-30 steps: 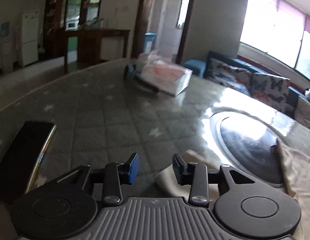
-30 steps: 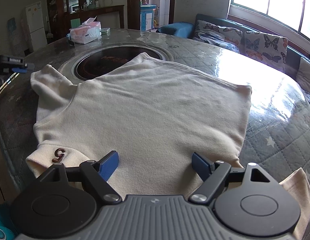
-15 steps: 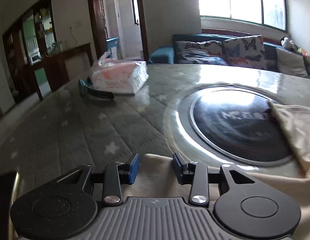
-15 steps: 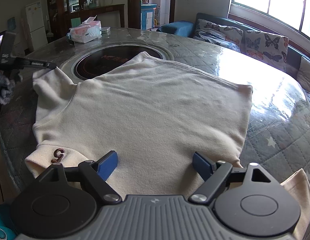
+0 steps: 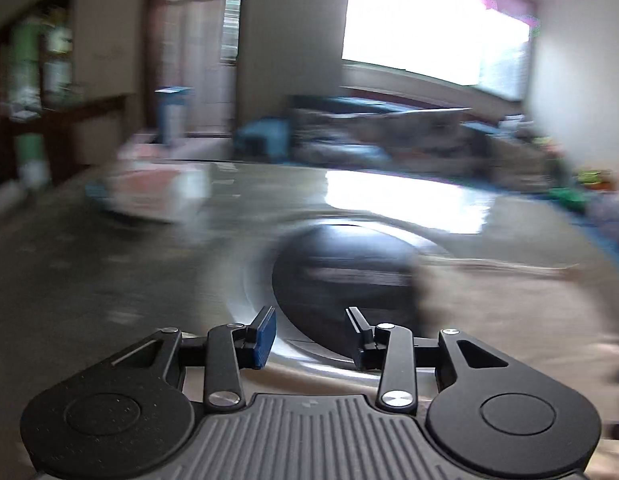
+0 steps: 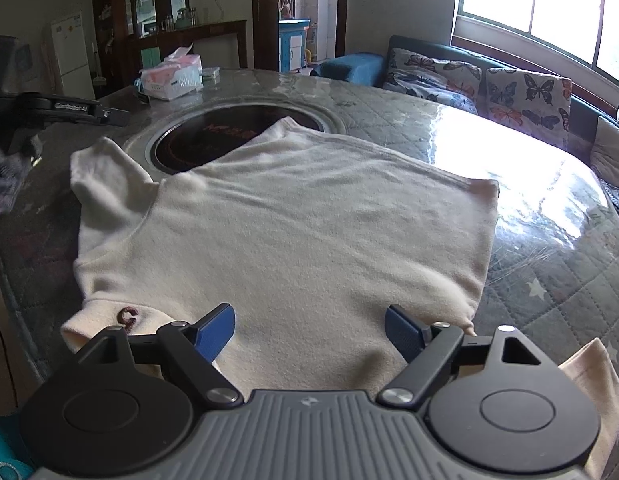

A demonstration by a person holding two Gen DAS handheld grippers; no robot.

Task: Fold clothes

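A cream shirt (image 6: 293, 232) lies flat on the quilted round table (image 6: 549, 280), with a dark "S" mark (image 6: 127, 316) on its near left sleeve cuff. My right gripper (image 6: 309, 328) is open, hovering over the shirt's near edge, nothing between its fingers. My left gripper (image 5: 311, 334) is open and empty; its view is motion-blurred and looks across the black cooktop (image 5: 341, 276), with the shirt (image 5: 509, 312) blurred at right. The left gripper also shows in the right wrist view (image 6: 61, 110), above the shirt's far left sleeve (image 6: 105, 176).
A round black cooktop (image 6: 213, 140) is set in the table's middle, partly under the shirt. A tissue box (image 6: 173, 78) stands at the far side. A sofa with butterfly cushions (image 6: 489, 88) runs along the window behind the table.
My left gripper has swung to the right over the table, so its view now blurs and faces the cooktop and window. My right gripper has stayed open over the shirt's near edge.
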